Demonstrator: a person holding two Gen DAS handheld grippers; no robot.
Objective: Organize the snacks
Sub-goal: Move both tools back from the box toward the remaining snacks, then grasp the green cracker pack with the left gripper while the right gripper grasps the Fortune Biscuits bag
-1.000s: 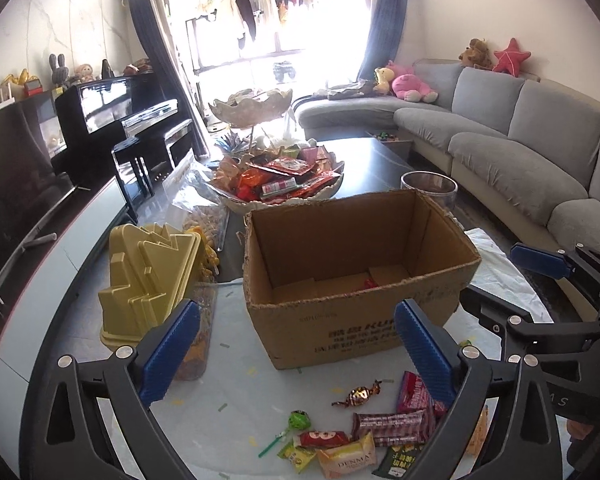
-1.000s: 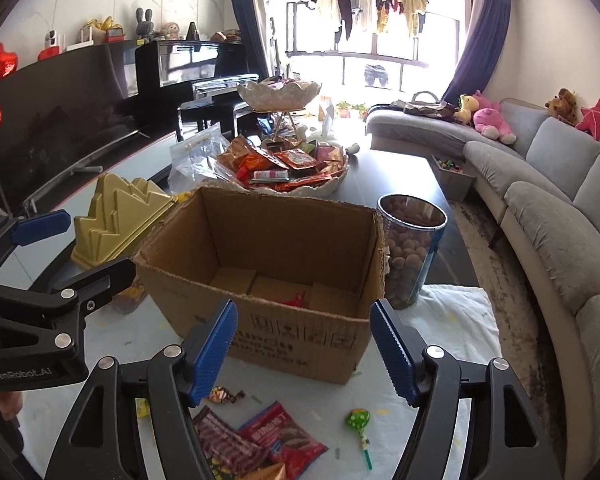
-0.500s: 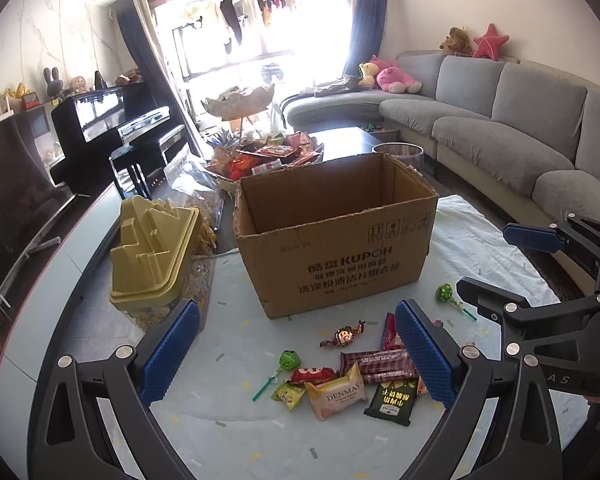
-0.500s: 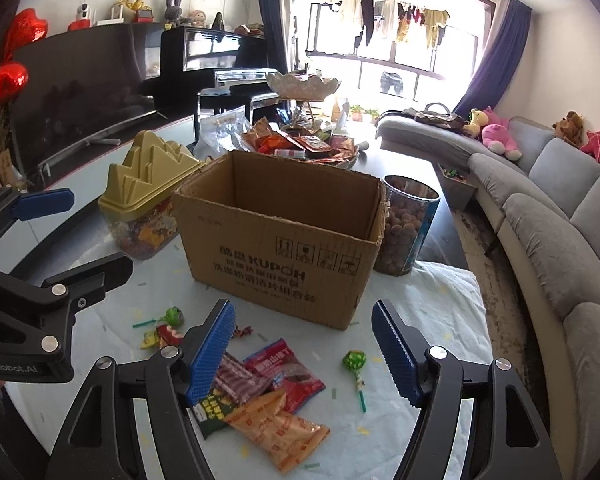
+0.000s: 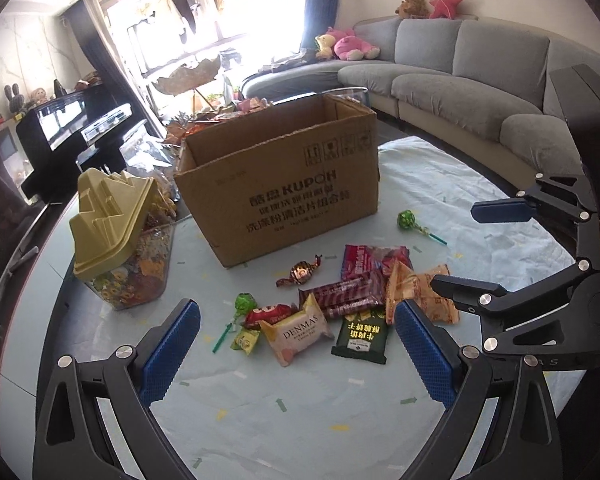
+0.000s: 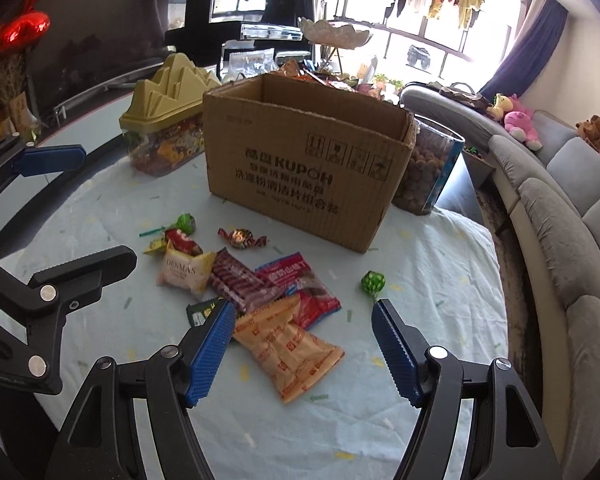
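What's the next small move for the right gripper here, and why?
Probably lower the right gripper onto the orange snack packet and close. Its jaws stand open and empty just above that packet, the nearest of the loose snacks, and the cardboard box behind them is open-topped.

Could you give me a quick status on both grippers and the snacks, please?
Left gripper open, empty. Right gripper open, empty, above orange packet. Snack pile loose on cloth before cardboard box. Nothing blocking.
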